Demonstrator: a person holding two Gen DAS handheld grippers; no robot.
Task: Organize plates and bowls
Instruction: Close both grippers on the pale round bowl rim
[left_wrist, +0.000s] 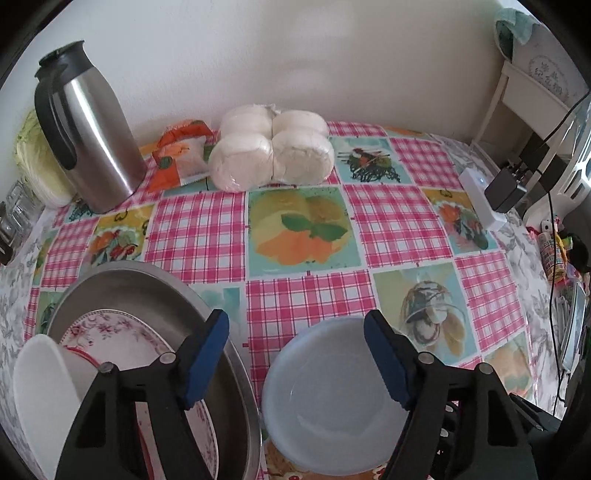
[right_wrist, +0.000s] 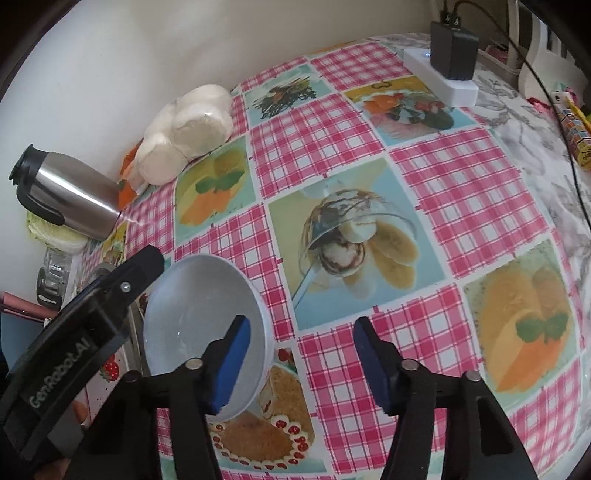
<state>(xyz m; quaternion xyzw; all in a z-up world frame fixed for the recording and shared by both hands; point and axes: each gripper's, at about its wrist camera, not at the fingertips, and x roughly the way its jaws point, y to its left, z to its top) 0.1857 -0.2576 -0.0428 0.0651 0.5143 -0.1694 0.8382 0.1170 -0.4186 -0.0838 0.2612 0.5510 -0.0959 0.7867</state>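
A pale blue bowl (left_wrist: 332, 398) sits upright on the checked tablecloth; it also shows in the right wrist view (right_wrist: 199, 317). My left gripper (left_wrist: 295, 354) is open, its jaws wide apart just above the bowl's near-left side, holding nothing. Left of it a steel basin (left_wrist: 155, 288) holds a floral plate (left_wrist: 110, 332) and a white cup or bowl (left_wrist: 40, 384) lying on its side. My right gripper (right_wrist: 299, 365) is open and empty over the tablecloth, its left finger (right_wrist: 232, 365) over the bowl's right rim. The other gripper's black body (right_wrist: 74, 332) lies left of the bowl.
A steel thermos jug (left_wrist: 85, 133), a bag of white buns (left_wrist: 273, 151) and an orange packet (left_wrist: 181, 151) stand along the back wall. A white power strip with a black adapter (right_wrist: 447, 62) lies at the far right, cables trailing. A cabbage (left_wrist: 37, 162) sits far left.
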